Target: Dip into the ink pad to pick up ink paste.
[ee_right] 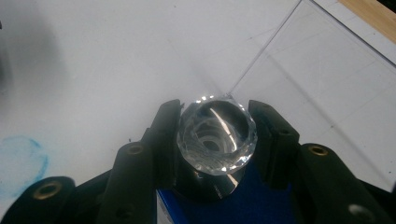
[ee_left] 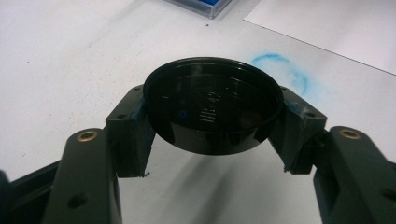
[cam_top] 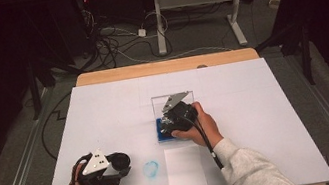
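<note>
1. Your left tongs (ee_left: 212, 140) are clamped on a round black cap (ee_left: 212, 109); in the high view that cap (cam_top: 119, 160) sits at the lower left of the frame, lifted off the white table (cam_top: 105, 112)
2. Your right tongs (ee_right: 215, 140) are closed around a faceted clear stopper (ee_right: 217, 140) on a dark bottle neck, above a blue base (ee_right: 266, 200); in the high view the right tongs (cam_top: 173, 119) sit at mid-frame over the blue tray (cam_top: 162, 136)
3. Done, as I judge it: the cap is off and held apart from the bottle, well to its left
4. A smeared blue ring (cam_top: 151, 169) marks the table between your hands, beside a white sheet (cam_top: 185, 170) at lower centre
5. Left, by my reading: work the stopper or bottle at the clear case (cam_top: 159, 104), then bring the cap back
</note>
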Available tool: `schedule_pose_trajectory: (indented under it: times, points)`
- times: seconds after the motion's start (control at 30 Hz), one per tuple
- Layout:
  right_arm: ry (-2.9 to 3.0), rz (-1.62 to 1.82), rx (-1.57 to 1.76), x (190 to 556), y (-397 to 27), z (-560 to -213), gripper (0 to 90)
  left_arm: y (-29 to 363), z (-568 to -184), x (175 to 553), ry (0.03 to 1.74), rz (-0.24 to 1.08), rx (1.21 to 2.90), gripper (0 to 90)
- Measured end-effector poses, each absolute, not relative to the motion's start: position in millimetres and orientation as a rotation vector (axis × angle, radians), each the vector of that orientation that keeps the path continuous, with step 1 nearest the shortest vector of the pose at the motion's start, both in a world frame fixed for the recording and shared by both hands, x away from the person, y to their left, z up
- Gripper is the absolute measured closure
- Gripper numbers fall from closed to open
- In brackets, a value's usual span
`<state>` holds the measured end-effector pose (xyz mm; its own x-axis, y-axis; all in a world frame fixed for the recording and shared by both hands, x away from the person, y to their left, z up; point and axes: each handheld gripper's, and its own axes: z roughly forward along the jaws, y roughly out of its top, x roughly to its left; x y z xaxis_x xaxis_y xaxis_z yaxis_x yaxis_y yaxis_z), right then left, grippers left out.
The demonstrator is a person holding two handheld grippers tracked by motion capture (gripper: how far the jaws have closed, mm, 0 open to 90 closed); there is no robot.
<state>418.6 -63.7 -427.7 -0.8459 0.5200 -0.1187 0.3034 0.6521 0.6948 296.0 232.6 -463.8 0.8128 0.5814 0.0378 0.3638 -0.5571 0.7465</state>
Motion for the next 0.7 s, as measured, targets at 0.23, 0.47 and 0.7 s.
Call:
schedule_pose_trajectory:
  times: [0.23,0.47,0.7]
  points:
    - [2.574,0.978,0.661,419.8,-62.0,-426.7,57.0,231.4,-463.5,297.7,0.677,0.364,2.233,36.9]
    - [2.572,0.969,0.663,420.5,-61.1,-426.6,57.0,230.7,-464.1,298.6,0.674,0.358,2.235,36.9]
    - [2.563,0.973,0.657,417.4,-63.5,-428.0,57.0,231.5,-463.8,297.7,0.674,0.357,2.234,36.9]
